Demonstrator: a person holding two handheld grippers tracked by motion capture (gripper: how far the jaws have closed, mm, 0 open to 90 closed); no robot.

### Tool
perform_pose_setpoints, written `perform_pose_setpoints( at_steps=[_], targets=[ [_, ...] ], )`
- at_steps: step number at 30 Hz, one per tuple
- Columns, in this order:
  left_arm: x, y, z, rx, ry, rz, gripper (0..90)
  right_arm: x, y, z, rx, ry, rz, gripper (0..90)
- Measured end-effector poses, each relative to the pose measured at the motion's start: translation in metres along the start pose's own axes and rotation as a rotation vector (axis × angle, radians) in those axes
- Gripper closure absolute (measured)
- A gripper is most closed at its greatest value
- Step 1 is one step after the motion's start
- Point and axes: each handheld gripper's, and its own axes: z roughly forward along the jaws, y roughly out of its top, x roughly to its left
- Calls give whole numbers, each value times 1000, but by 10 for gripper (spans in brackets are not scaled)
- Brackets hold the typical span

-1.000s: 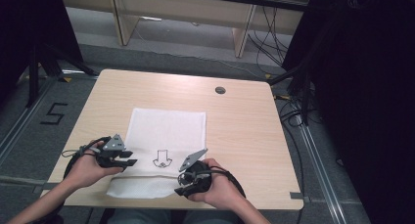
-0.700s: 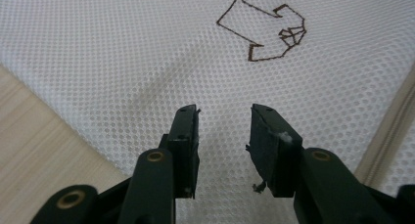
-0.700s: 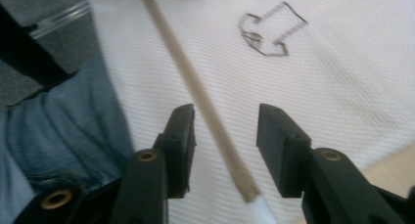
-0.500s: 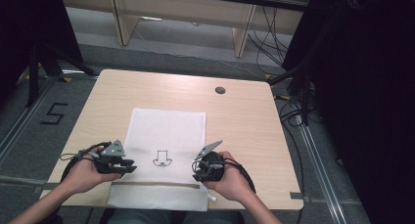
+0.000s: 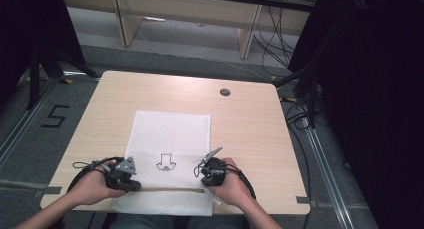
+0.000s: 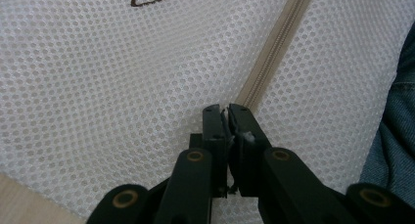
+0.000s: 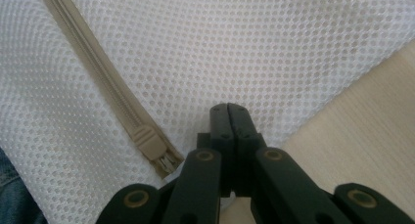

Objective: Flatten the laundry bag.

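Observation:
A white mesh bag (image 5: pixel 170 134) lies flat on the wooden table (image 5: pixel 250 124), a black arrow (image 5: pixel 163 162) printed on it. A beige zipper (image 5: pixel 170 190) runs across it near the front edge. My left gripper (image 5: pixel 131 184) sits at the zipper's left end. In the left gripper view its tips (image 6: pixel 227 117) are pinched together on a bit of the bag where the zipper (image 6: pixel 274 53) ends. My right gripper (image 5: pixel 206 180) rests at the zipper's right end. In the right gripper view it (image 7: pixel 228 109) is shut flat over the mesh (image 7: pixel 269 38), with the zipper slider (image 7: pixel 147 142) just beside it.
A round cable hole (image 5: pixel 225 92) sits at the table's far right. Blue denim of the person's leg (image 6: pixel 399 126) shows past the table's front edge. Bare wood (image 7: pixel 372 136) lies right of the bag. Cables and dark stands surround the table on the floor.
The left gripper has slid toward the table's front edge onto the zipper line. The right gripper has shifted a little right and turned, settling at the zipper's right end.

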Motion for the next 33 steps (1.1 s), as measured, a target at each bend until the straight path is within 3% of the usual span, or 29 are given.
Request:
perform_pose_setpoints(
  at_steps=[1, 2, 3, 4, 5, 6, 7, 8, 9, 13, 15, 19, 21, 22, 23, 24, 25, 26, 27, 29, 30, 31, 32, 33],
  targets=[
    [-1, 1, 2, -20, -3, -20, 854, -1, -1, 1, 3, -1, 0, 900],
    [1, 2, 3, -5, 1, 5, 855, -2, -1, 2, 4, -7, -9, 900],
    [1, 3, 3, -1, -2, 2, 855, -1, -2, 2, 6, 4, 18, 900],
    [1, 5, 4, -1, 0, 7, 856, -2, -2, 2, 7, 1, 12, 900],
    [-1, 6, 6, -28, 2, -12, 857, -3, -3, 1, 11, 0, 6, 900],
    [1, 7, 6, -2, 4, 9, 857, -4, -3, 1, 8, -4, 3, 900],
    [-1, 8, 8, -30, 4, -18, 857, -5, -3, 1, 10, -1, -1, 900],
    [2, 10, 8, -8, 8, 17, 857, -6, -4, 0, 9, -8, 11, 900],
    [1, 12, 9, -16, 5, 0, 857, -7, -5, 0, 10, -13, 25, 900],
    [3, 21, 15, -23, 8, 5, 856, -16, -9, -3, 8, -26, 42, 900],
    [4, 28, 18, -16, 13, 25, 856, -20, -10, -3, 9, -35, 49, 900],
    [6, 38, 25, -19, 19, 27, 854, -27, -14, -6, 14, -54, 95, 900],
    [7, 43, 27, -23, 23, 42, 853, -33, -16, -7, 4, -67, 93, 900],
    [5, 44, 30, -51, 24, 2, 853, -35, -17, -8, 0, -73, 101, 900],
    [8, 46, 29, -23, 25, 35, 853, -38, -18, -8, -3, -80, 126, 900],
    [8, 47, 30, -21, 24, 37, 853, -39, -19, -9, 3, -72, 150, 899],
    [8, 48, 31, -28, 29, 31, 853, -39, -19, -9, 3, -72, 150, 899],
    [8, 49, 32, -37, 36, 38, 853, -42, -19, -9, -12, -81, 119, 898],
    [5, 49, 34, -66, 36, -2, 853, -43, -19, -9, -14, -86, 134, 894],
    [8, 48, 32, -35, 39, 35, 853, -45, -19, -8, -24, -84, 148, 891],
    [9, 47, 31, -47, 41, 41, 852, -46, -19, -8, -29, -90, 142, 891],
    [8, 45, 31, -56, 37, 9, 849, -47, -19, -8, -37, -93, 143, 891],
    [9, 43, 30, -52, 35, 9, 840, -44, -19, -8, -28, -83, 180, 890],
    [10, 42, 29, -58, 40, 11, 833, -44, -18, -7, -30, -84, 183, 890]
  ],
)
